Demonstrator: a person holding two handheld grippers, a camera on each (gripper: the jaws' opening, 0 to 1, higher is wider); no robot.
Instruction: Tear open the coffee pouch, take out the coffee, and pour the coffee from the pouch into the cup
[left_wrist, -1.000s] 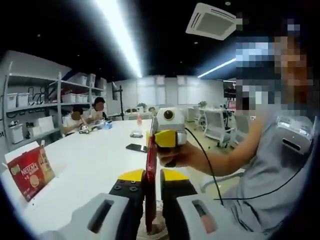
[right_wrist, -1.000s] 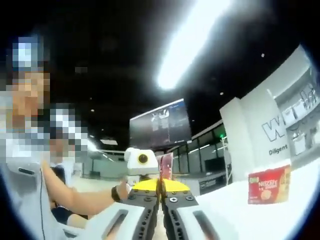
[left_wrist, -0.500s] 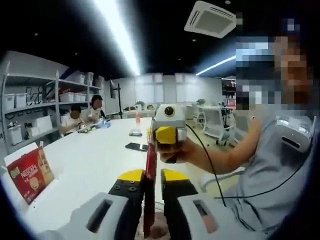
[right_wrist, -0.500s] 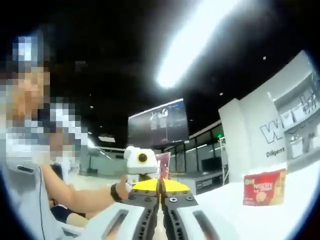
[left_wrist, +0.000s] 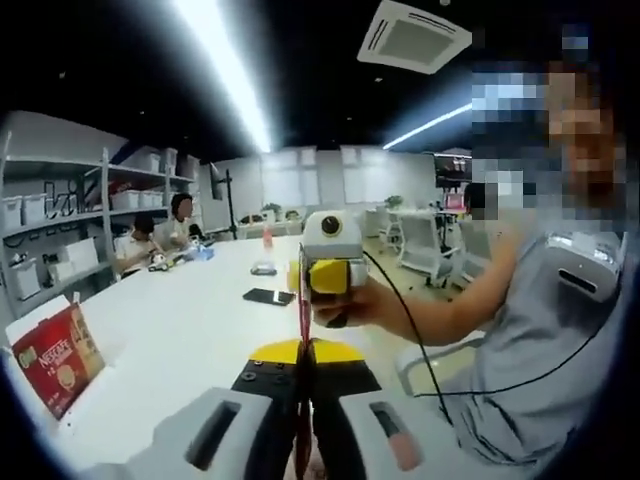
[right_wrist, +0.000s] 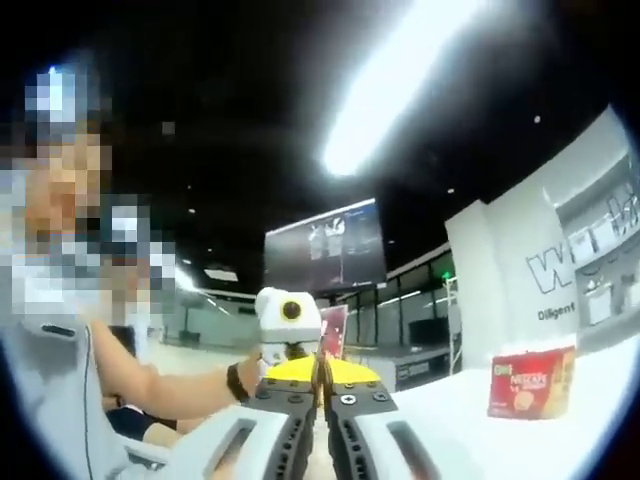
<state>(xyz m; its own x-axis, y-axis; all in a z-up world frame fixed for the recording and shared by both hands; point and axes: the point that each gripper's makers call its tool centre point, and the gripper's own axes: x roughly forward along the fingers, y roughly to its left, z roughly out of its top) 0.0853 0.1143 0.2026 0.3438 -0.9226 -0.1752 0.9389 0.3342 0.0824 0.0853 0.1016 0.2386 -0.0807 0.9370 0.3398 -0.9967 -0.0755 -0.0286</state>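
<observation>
Tearing is the step in hand, judged from how the coffee pouch is pinched edge-on between both tools above the white table. The left gripper has its yellow-tipped jaws closed flat on the lower part of the thin red sachet, and the right gripper, facing it from just beyond, is clamped on the part above. In the right gripper view its own jaws meet with no gap, a sliver of the pouch rising behind them. To tear cleanly, the two grips should sit close together near one edge and move in opposite directions across the film rather than pulling straight apart, keeping the sachet upright so nothing spills. The red coffee box stands far off at the left of the table. Whether a cup lies below I cannot tell.
</observation>
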